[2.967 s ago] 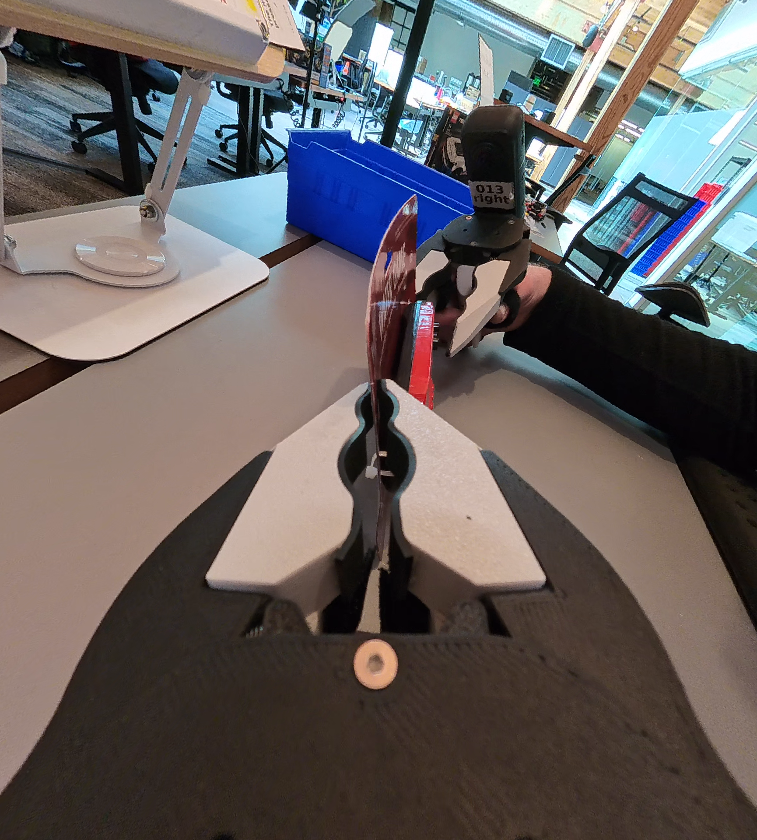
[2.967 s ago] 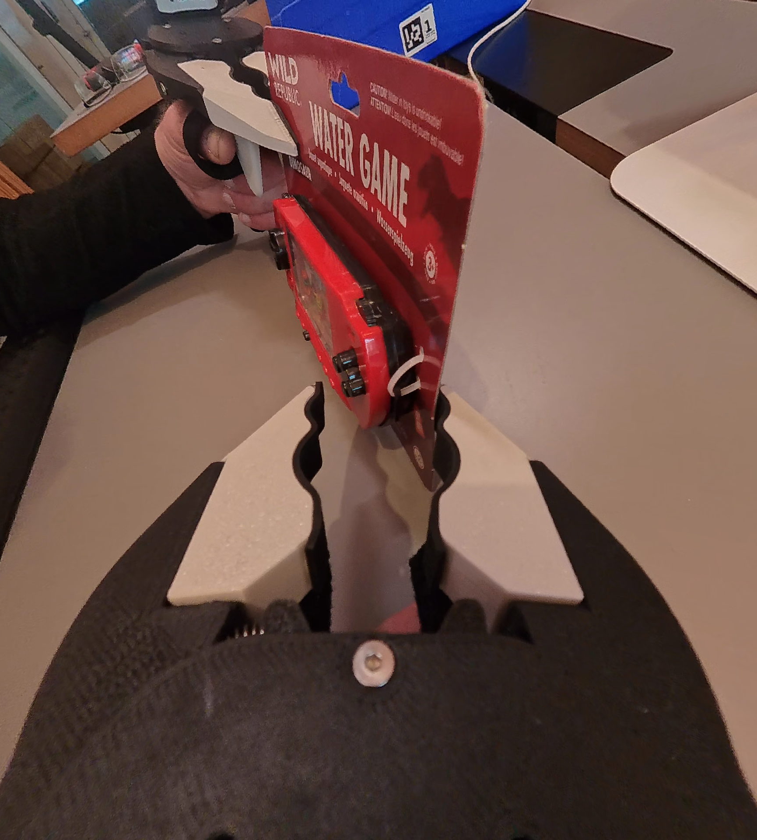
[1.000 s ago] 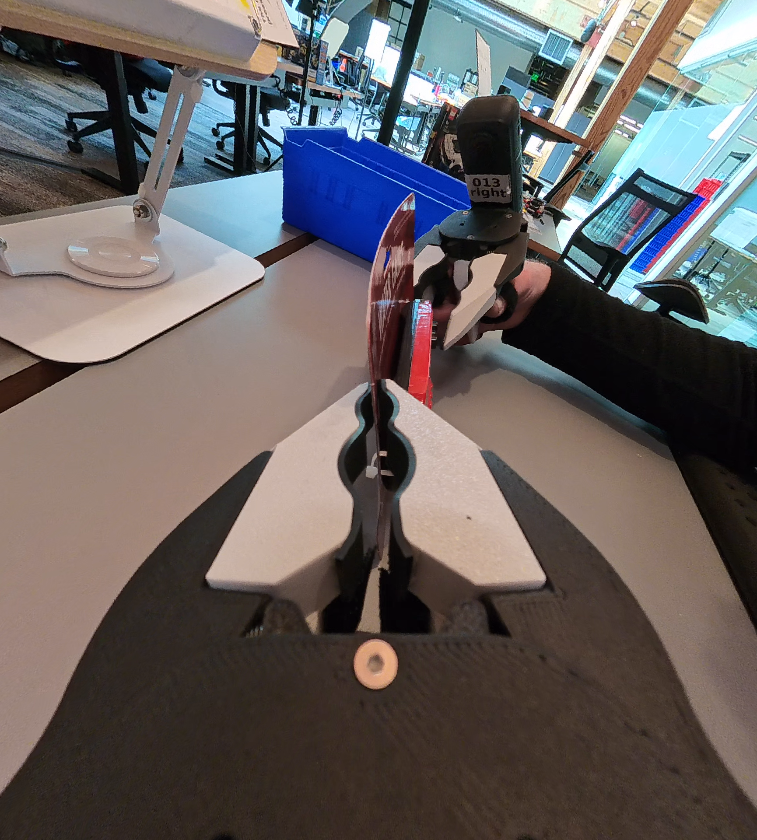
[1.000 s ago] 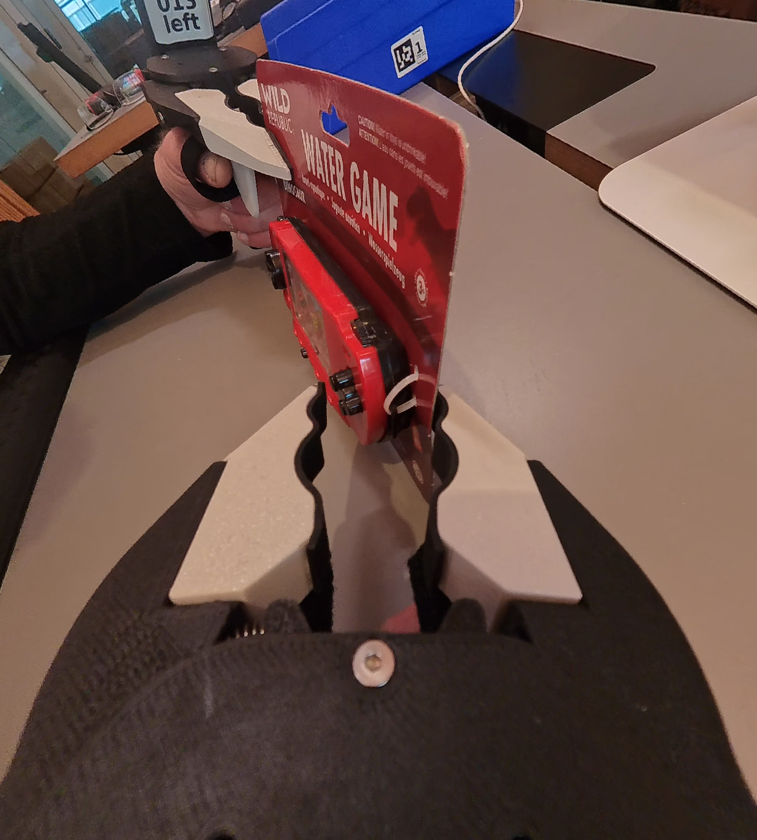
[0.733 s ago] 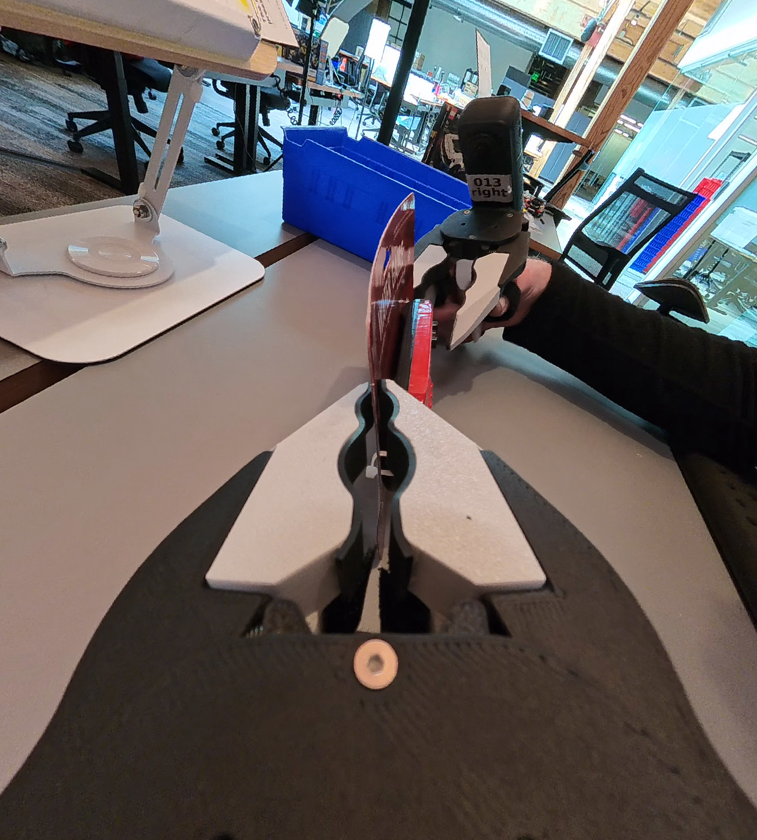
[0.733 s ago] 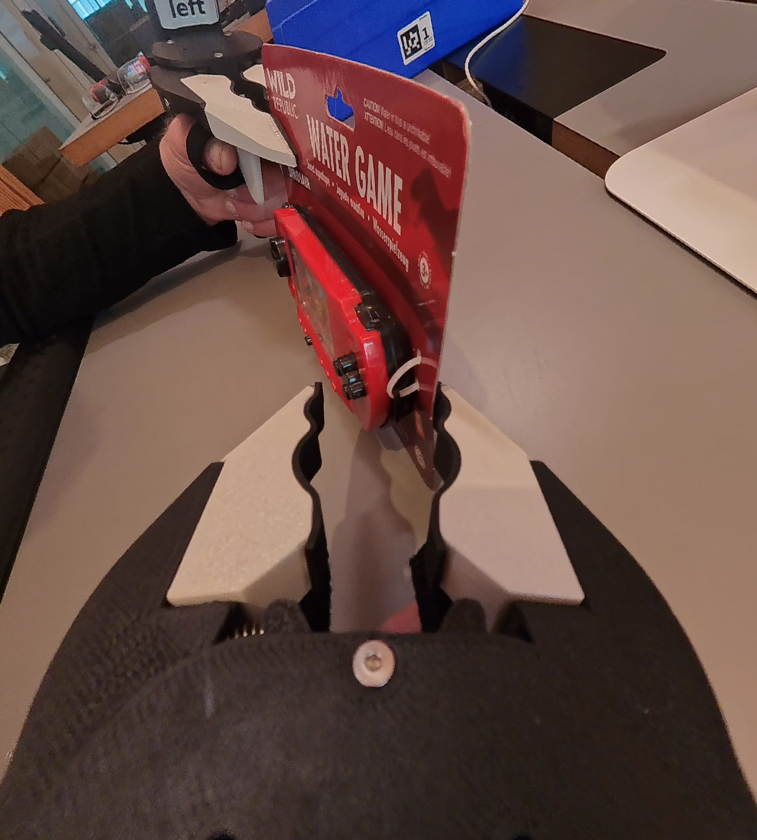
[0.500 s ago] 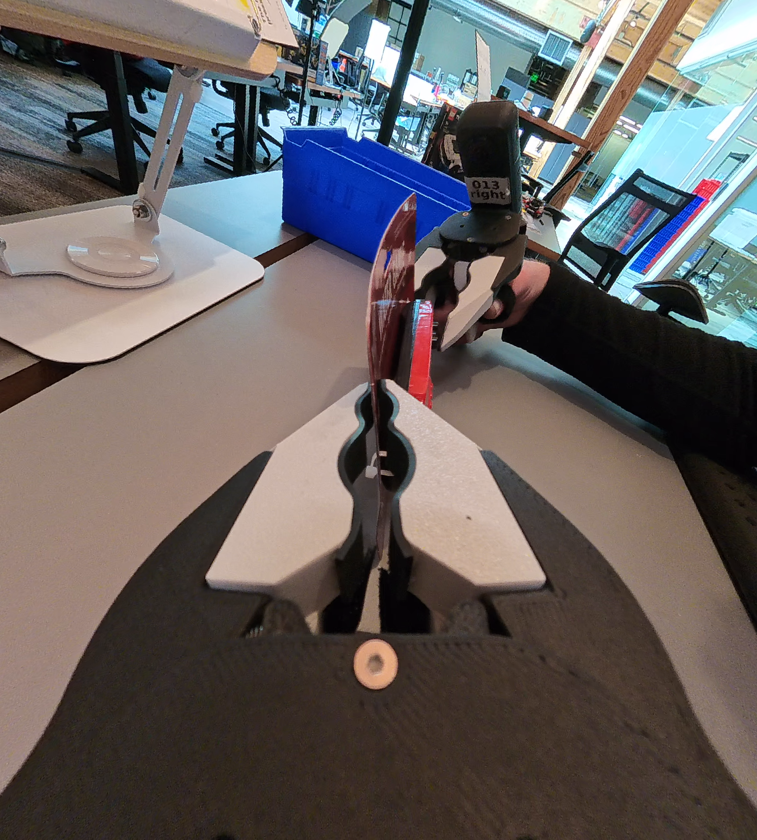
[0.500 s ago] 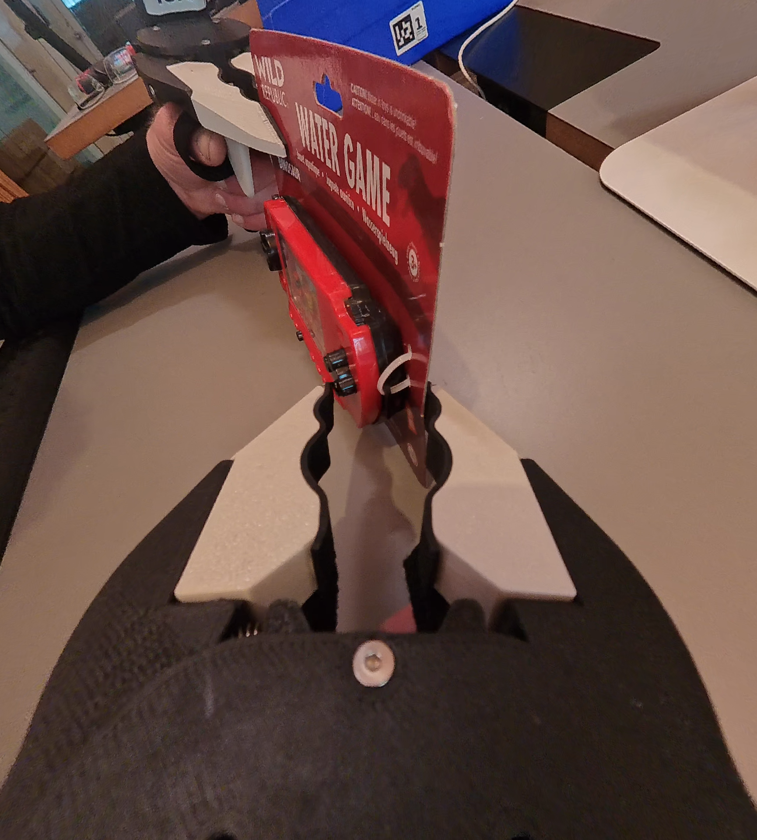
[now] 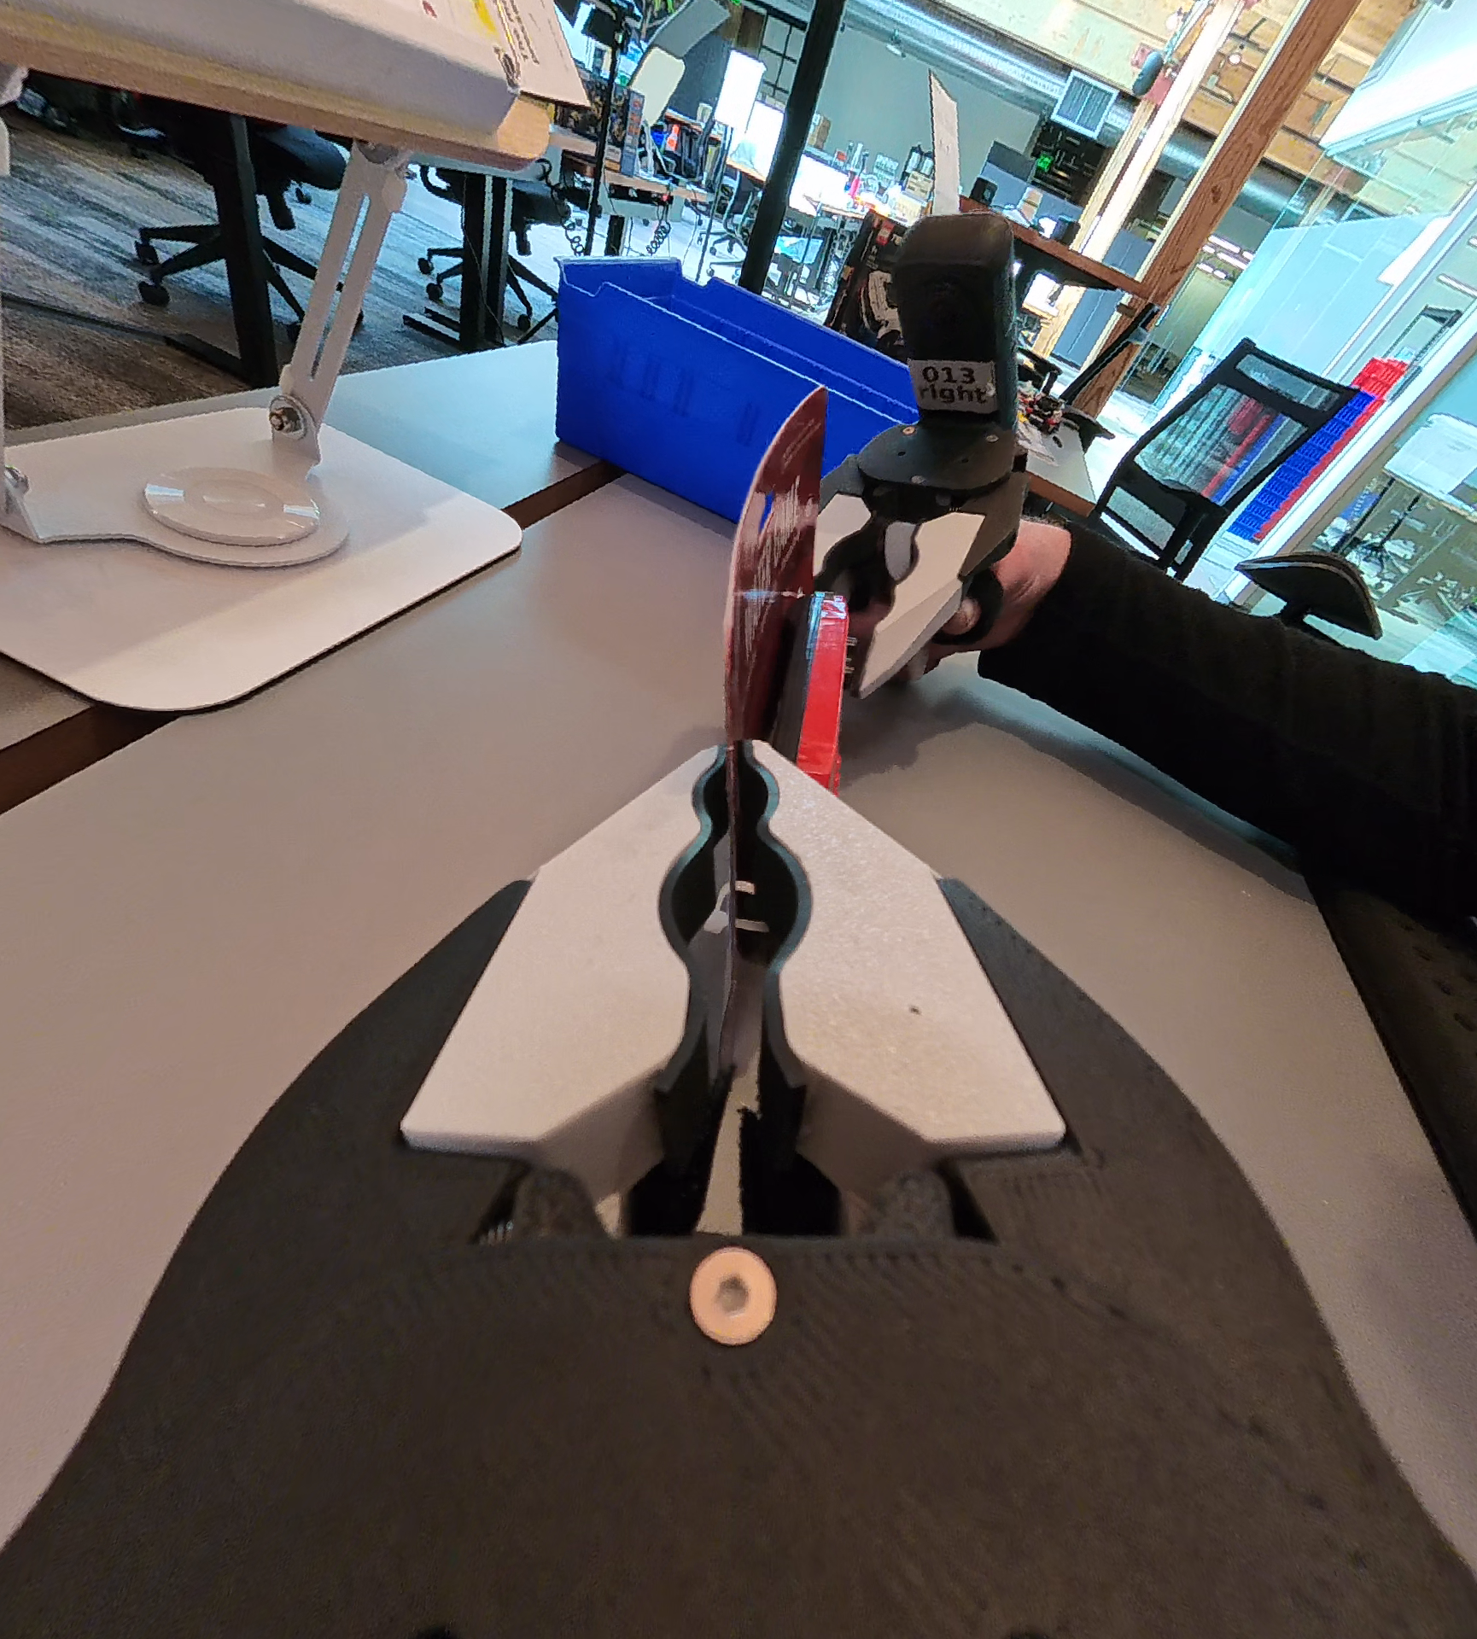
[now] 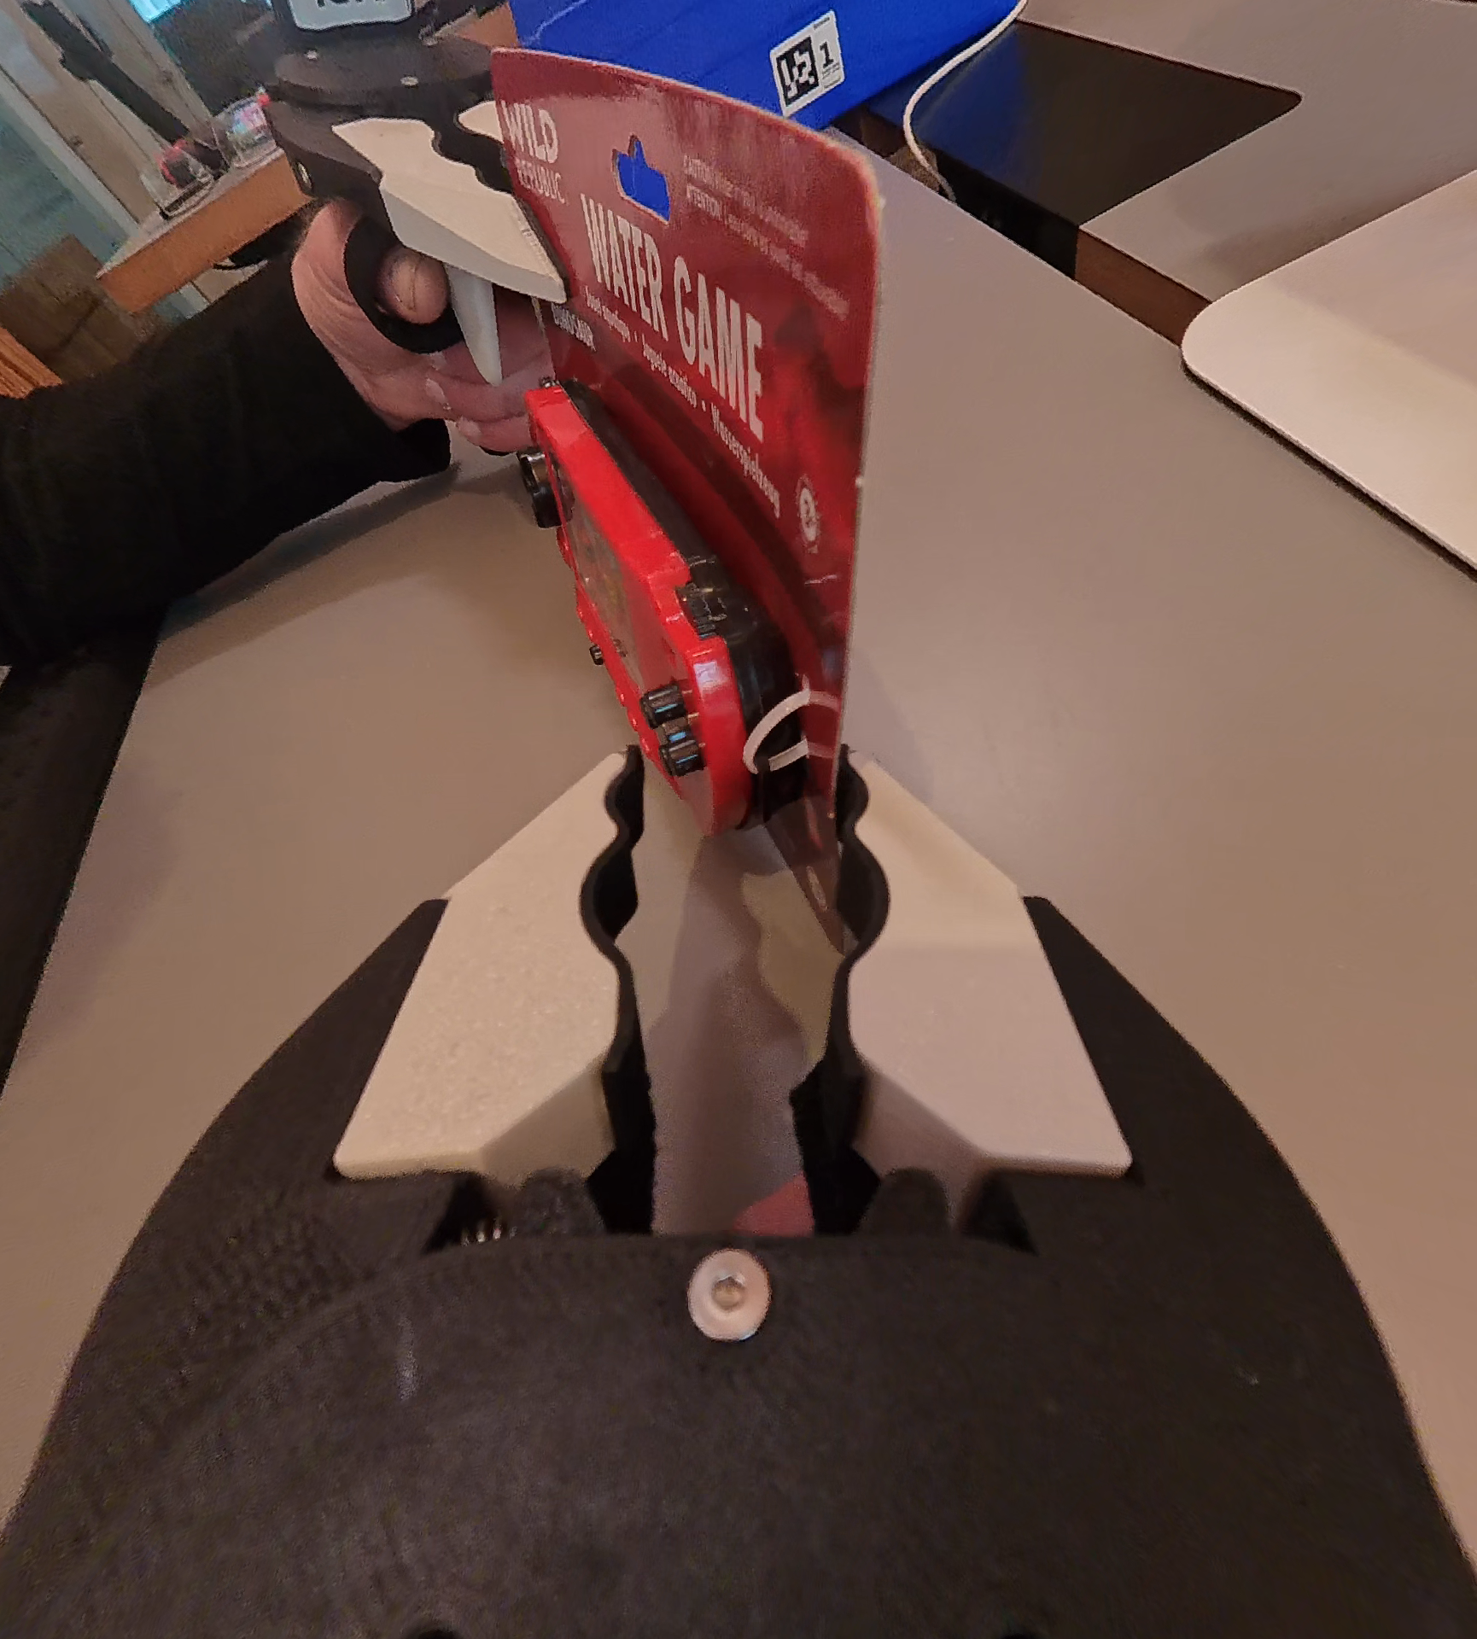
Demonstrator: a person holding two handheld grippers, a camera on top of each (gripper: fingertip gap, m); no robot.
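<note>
Pinching red toy card (image 9: 772,568) edge-on w/ left gripper (image 9: 737,772), long axis running away; right gripper (image 10: 730,780) open round its near corner, not clamped.

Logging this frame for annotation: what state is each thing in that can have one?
left hand-held gripper: shut on the backing card's edge.
right hand-held gripper: open, fingers astride the toy's corner.
carded red handheld toy: upright on edge, zip-tied to its card.
blue bin: open-topped, on the table.

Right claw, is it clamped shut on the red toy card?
No, the right claw is open, its jaws apart around the card's lower corner.
</note>
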